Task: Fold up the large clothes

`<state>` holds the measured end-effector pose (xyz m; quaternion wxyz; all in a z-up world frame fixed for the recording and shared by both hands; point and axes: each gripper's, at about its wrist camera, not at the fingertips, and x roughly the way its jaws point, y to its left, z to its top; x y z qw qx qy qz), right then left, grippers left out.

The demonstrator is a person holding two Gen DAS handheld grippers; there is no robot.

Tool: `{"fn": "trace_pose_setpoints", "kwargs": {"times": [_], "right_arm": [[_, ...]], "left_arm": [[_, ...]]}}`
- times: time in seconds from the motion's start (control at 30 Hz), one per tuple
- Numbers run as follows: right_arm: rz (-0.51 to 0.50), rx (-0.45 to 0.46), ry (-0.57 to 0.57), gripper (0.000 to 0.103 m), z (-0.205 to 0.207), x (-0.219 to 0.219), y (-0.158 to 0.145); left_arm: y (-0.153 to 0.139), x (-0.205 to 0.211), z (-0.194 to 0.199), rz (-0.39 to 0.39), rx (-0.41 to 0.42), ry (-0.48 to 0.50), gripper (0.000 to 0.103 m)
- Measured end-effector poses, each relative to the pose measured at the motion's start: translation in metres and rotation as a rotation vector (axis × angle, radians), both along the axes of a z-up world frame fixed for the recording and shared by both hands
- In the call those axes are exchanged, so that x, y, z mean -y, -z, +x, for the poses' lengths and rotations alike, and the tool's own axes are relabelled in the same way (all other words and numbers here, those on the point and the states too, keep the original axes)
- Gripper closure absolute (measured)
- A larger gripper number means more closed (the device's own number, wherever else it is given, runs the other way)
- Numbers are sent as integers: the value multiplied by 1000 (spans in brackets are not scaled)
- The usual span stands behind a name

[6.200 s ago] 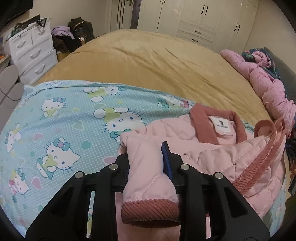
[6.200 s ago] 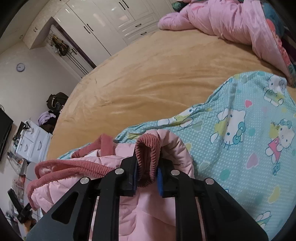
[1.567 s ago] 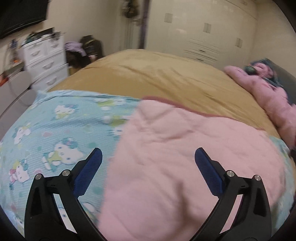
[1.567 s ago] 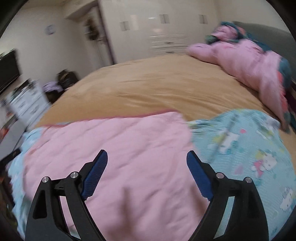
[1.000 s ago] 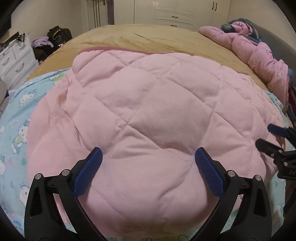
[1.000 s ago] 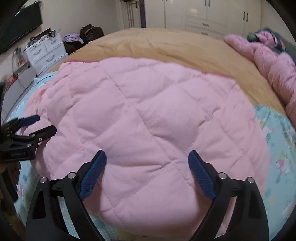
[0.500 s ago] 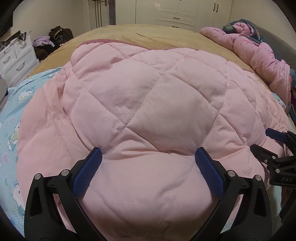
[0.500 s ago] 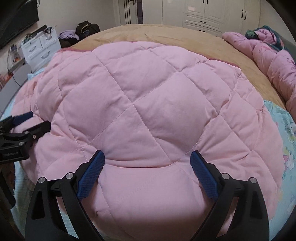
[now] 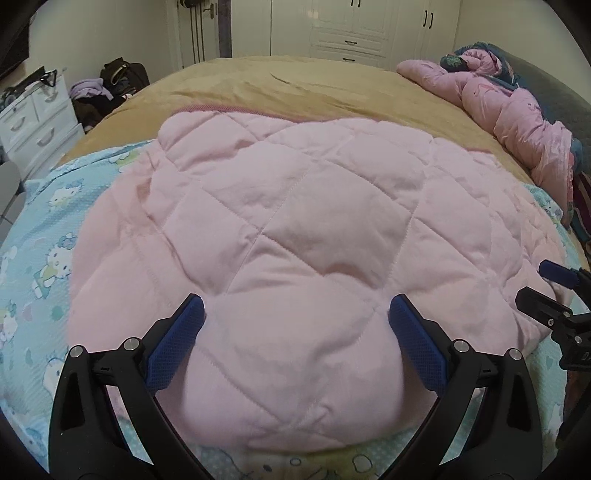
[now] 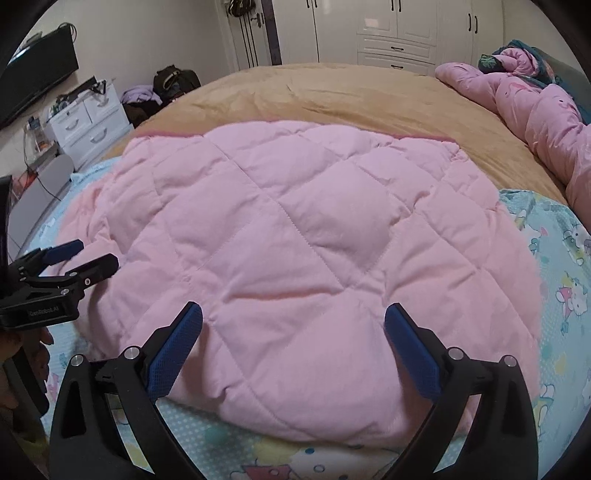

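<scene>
A pink quilted jacket (image 9: 295,229) lies folded flat, back side up, on a light blue cartoon-cat sheet (image 9: 48,236); it also shows in the right wrist view (image 10: 303,240). My left gripper (image 9: 295,321) is open and empty over the jacket's near edge. My right gripper (image 10: 293,321) is open and empty over the same near edge. Each gripper shows in the other's view, the right one (image 9: 546,291) at the jacket's right side and the left one (image 10: 81,258) at its left side.
The sheet lies on a tan bed cover (image 9: 295,85). A pink bundle of bedding (image 9: 509,110) lies along the bed's right side. White drawers (image 9: 33,122) and bags (image 9: 118,77) stand to the left. White wardrobes (image 10: 399,29) line the far wall.
Both grippers let go of the jacket's cuffs and opened; the jacket now lies flat, back up. Over the last half second both grippers have drawn back a little toward the near edge.
</scene>
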<state>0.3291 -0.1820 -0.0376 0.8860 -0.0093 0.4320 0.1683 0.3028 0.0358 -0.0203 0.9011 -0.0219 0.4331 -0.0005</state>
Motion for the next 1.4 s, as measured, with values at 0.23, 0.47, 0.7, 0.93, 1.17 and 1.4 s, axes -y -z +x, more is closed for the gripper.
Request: {"fn": "trace_pose_setpoints", "kwargs": {"times": [0.23,0.47,0.7,0.93,1.17,1.4], "right_arm": [[42,28,0,4,-18,3,-19],[68,55,-22,4,-37,-5,-36],[82,68,-57,4,-57,-21,-45],[94,81,-86,4,-74,-34,-51],[100,89,-116,4,-89,-47,-54],[91,105,-142,4,-106,-53,-54]], "left_arm": [[-17,1,-17,-8,30,9,9],[-33,-5,-35,-32,67,7,9],[-46,-12,-55,-60,99,8,9],[-56,-25,-79,-70,134,-6,9],[-60,-41,-99,-55,148,-27,9],[-54,-59,-117,-43,147,-56,9]]}}
